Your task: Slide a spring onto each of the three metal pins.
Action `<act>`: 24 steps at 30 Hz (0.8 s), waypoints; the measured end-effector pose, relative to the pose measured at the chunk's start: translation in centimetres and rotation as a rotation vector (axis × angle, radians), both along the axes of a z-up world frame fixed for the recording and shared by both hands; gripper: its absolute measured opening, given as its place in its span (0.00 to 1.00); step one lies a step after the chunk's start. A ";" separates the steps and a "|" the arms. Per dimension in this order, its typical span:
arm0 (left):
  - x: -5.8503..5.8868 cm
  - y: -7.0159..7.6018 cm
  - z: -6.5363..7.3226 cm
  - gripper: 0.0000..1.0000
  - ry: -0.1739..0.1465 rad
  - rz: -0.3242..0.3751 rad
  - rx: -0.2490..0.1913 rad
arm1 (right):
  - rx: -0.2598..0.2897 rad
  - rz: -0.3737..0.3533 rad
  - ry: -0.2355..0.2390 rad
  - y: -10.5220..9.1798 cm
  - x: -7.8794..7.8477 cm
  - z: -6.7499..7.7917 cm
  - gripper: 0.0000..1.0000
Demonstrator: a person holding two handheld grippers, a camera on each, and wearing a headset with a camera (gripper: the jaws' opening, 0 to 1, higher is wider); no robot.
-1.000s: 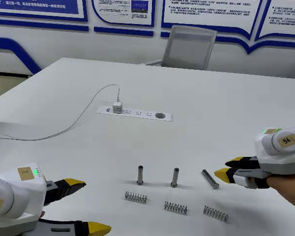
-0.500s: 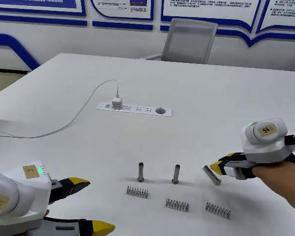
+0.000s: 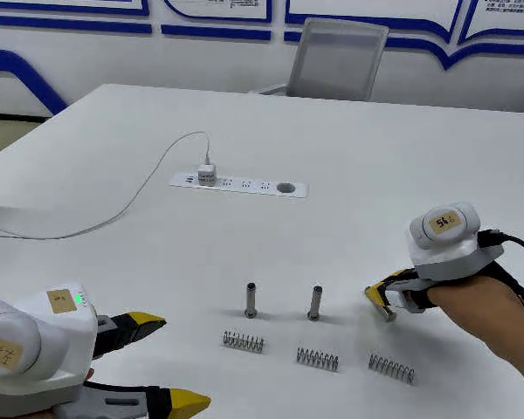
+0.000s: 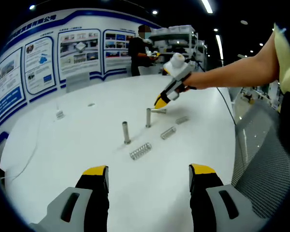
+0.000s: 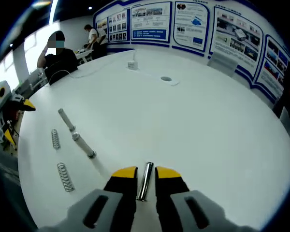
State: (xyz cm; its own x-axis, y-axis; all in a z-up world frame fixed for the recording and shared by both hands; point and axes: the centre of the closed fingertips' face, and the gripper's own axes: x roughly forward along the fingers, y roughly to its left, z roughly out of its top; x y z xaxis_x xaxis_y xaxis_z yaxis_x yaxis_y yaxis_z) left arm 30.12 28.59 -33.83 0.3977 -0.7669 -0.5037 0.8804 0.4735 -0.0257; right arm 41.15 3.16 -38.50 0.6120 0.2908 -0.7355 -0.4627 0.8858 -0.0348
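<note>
Two steel pins [image 3: 251,299] [image 3: 315,302] stand upright on the white table [image 3: 349,175]. The third pin [image 5: 146,179] lies flat between the jaws of my right gripper [image 3: 380,297], which is shut on it. Three springs [image 3: 243,341] [image 3: 318,358] [image 3: 391,368] lie in a row in front of the pins. In the left gripper view the upright pins [image 4: 126,133] [image 4: 148,117] and the springs [image 4: 140,151] [image 4: 168,132] lie well ahead of my left gripper [image 4: 149,174], which is open with nothing in it. That gripper [image 3: 170,362] sits at the near left.
A white power strip [image 3: 244,185] with a plugged-in charger [image 3: 207,173] and cable [image 3: 140,202] lies mid-table. A grey chair [image 3: 336,59] stands at the far edge. People stand in the background of both gripper views.
My right gripper has moved left and down to the lying pin and its jaws now hold it. The left gripper has barely moved. The head camera has tilted slightly.
</note>
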 end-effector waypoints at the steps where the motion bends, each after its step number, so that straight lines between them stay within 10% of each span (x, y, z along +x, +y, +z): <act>1: 0.0 0.0 0.0 0.69 0.001 0.000 -0.001 | 0.002 -0.002 0.003 0.1 0.0 0.0 0.15; 24: 0.4 0.4 -0.7 0.68 0.020 0.019 -0.005 | -0.009 -0.035 0.076 -0.4 0.9 -1.9 0.11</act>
